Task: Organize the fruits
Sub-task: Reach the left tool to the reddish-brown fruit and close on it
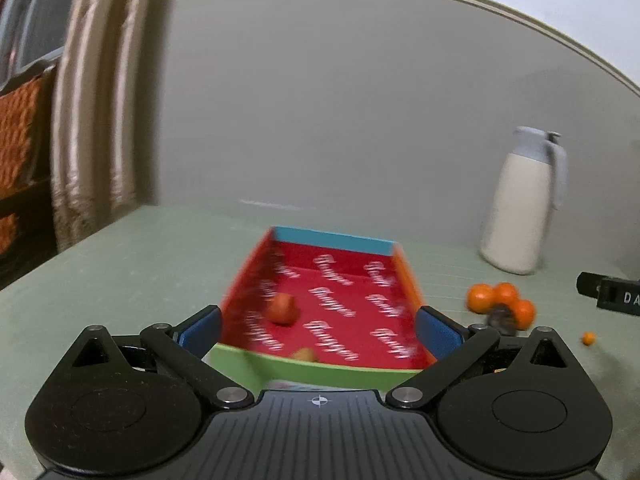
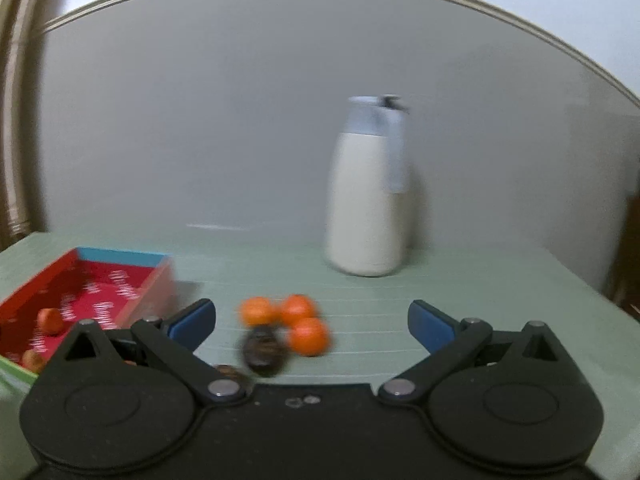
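Observation:
A shallow red box [image 1: 340, 300] with white lettering, a blue far wall and a green near wall lies on the pale green table. An orange fruit [image 1: 282, 309] sits inside it, and a second fruit [image 1: 305, 355] peeks over the near wall. My left gripper [image 1: 318, 330] is open, its blue pads either side of the box's near end. In the right wrist view my right gripper [image 2: 312, 322] is open over a cluster of three orange fruits [image 2: 296, 322] and a dark fruit [image 2: 264, 350]. The box [image 2: 80, 300] lies at the left there.
A tall white jug [image 1: 520, 204] with a pale blue lid stands at the back right, also the jug [image 2: 368, 196] in the right wrist view. A black block [image 1: 612, 294] sits at the far right edge, a tiny orange bit [image 1: 588, 337] near it. A curtain [image 1: 100, 100] hangs left.

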